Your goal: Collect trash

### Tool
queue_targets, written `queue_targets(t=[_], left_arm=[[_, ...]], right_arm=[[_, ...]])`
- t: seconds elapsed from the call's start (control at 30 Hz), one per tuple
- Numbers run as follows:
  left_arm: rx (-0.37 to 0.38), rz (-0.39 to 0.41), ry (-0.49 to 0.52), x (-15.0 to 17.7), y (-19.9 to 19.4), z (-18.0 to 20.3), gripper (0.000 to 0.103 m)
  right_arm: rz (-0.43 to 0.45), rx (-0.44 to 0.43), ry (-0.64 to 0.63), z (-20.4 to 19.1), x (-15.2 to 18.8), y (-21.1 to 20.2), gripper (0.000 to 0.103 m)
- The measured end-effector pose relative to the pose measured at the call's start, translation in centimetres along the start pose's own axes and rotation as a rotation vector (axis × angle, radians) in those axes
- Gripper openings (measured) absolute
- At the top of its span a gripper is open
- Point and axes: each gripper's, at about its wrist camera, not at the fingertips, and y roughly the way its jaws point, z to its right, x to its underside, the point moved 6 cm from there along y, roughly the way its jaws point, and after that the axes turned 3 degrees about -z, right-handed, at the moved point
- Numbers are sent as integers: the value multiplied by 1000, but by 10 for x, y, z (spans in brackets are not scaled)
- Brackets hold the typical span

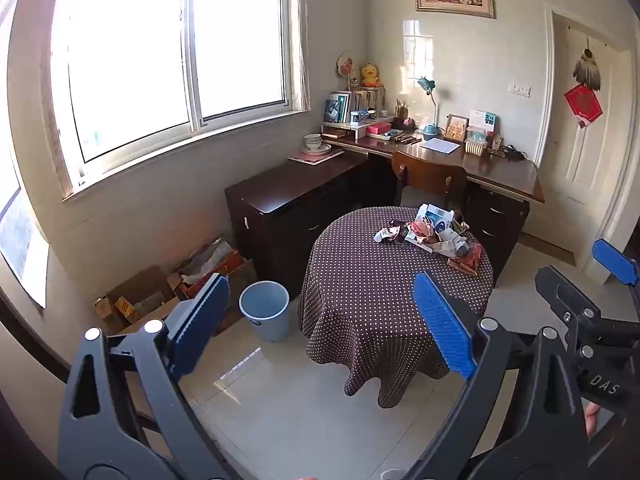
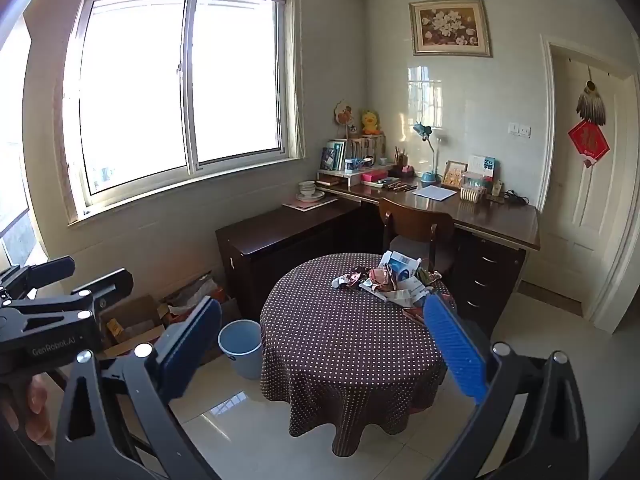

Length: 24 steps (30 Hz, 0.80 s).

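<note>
A pile of crumpled wrappers and paper trash [image 1: 432,234] lies on the far right part of a round table with a brown dotted cloth [image 1: 372,280]; it also shows in the right wrist view [image 2: 394,282] on the same table [image 2: 340,332]. A light blue bin [image 1: 265,310] stands on the floor left of the table, also in the right wrist view [image 2: 241,347]. My left gripper [image 1: 320,320] is open and empty, well short of the table. My right gripper [image 2: 322,346] is open and empty, also held back from the table. The right gripper's side shows at the right of the left wrist view [image 1: 592,304].
A dark desk [image 1: 460,160] with books, lamp and clutter stands against the back wall, with a wooden chair [image 1: 428,178] behind the table. A low dark cabinet [image 1: 288,196] sits under the window. Cardboard boxes [image 1: 160,296] lie on the floor at left. A white door [image 1: 588,140] is at right.
</note>
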Motion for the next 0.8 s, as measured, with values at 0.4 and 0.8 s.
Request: queue_targets(t=[0.4, 0.8], left_arm=[[13, -16, -8, 5, 1, -17, 92], [6, -24, 2, 5, 4, -3, 92]], right_arm=[[-18, 0, 4, -6, 2, 0, 99], [-25, -10, 14, -7, 10, 11, 99]])
